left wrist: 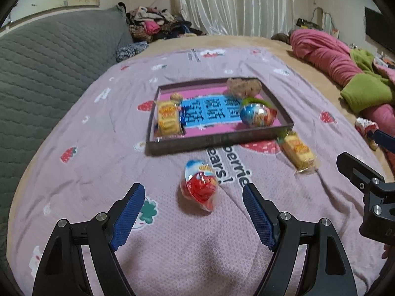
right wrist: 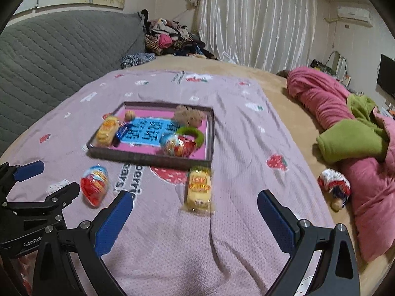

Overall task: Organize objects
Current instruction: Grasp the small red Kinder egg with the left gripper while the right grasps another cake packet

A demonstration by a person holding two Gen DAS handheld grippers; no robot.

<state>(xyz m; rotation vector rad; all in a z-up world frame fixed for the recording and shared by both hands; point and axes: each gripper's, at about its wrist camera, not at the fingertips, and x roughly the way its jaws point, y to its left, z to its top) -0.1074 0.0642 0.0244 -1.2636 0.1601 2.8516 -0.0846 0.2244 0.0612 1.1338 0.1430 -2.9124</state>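
A shallow dark box with a pink and blue floor lies on the lilac bedspread. It holds a yellow snack pack, a foil egg, a green ring, a walnut and a brown plush. A red and blue foil egg lies just ahead of my open left gripper. A second yellow snack pack lies ahead of my open right gripper. Both grippers are empty.
A grey quilted headboard stands at left. Pink and green blankets are heaped at right, with a small striped toy beside them. Clothes are piled at the far end by the white curtain.
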